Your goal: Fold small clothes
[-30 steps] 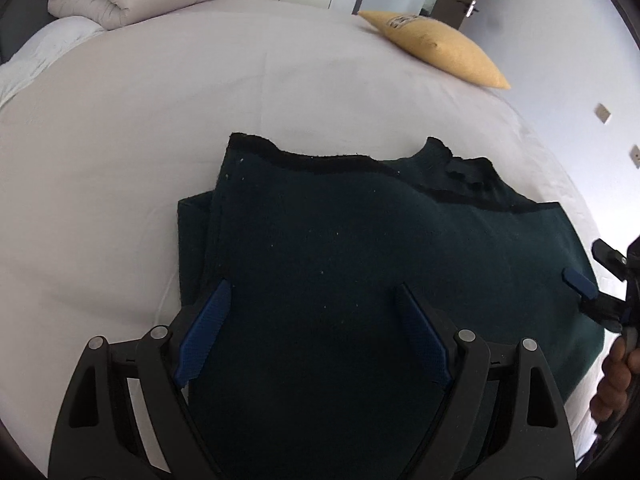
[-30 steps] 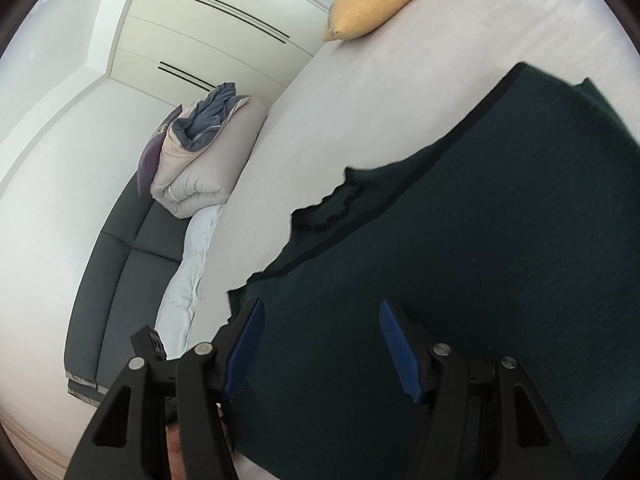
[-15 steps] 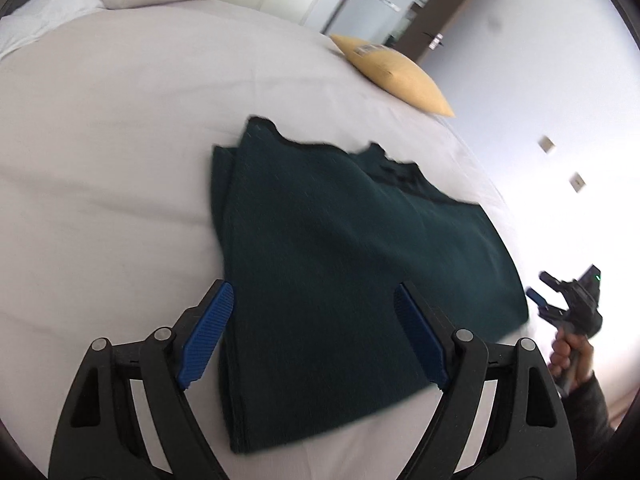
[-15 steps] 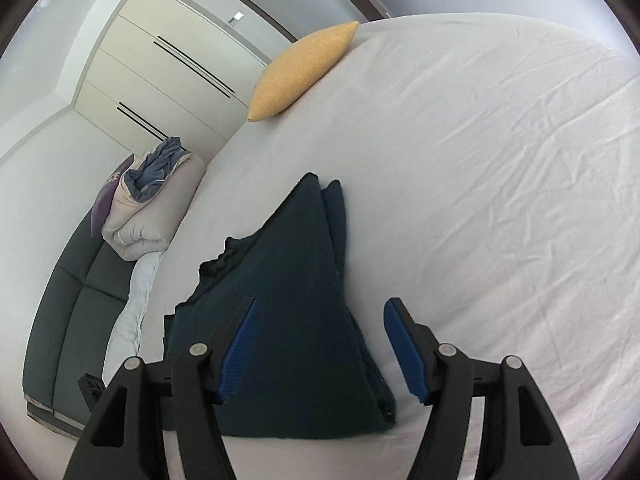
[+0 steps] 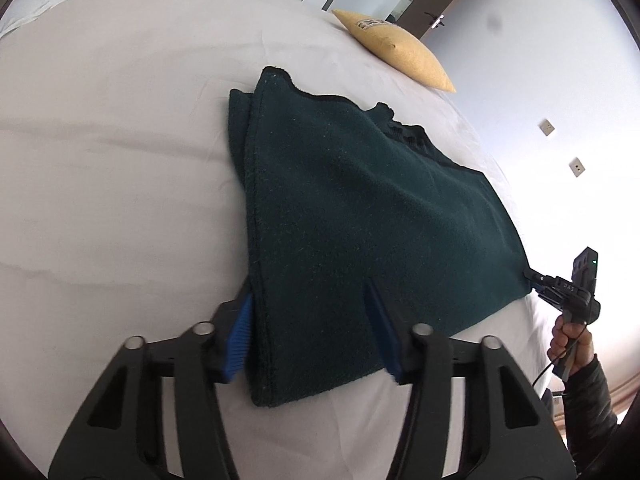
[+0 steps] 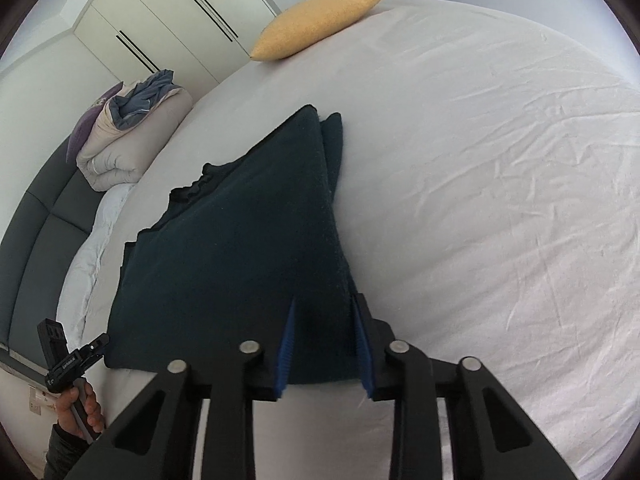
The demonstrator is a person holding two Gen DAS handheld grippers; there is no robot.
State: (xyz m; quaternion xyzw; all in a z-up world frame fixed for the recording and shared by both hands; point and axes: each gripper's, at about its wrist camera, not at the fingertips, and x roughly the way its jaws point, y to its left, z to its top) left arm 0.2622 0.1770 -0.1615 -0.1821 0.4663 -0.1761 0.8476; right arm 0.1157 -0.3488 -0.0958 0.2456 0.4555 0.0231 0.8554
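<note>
A dark green garment [image 5: 360, 216], folded in layers, is lying flat on the white bed [image 5: 120, 160], stretching away from both claws. The left claw [image 5: 316, 332] is sitting at the garment's near left corner with its blue pads partly open, straddling the folded edge, one pad outside the fabric and the other resting on top of it; a firm grip cannot be told. The right claw [image 6: 324, 344] is sitting at the opposite near corner, its pads narrowed around the thick folded edge, with fabric lying between them. A yellow pillow [image 6: 316, 24] is lying well beyond the garment, and a rolled duvet [image 6: 128, 140] is resting far off to the right claw's left.
</note>
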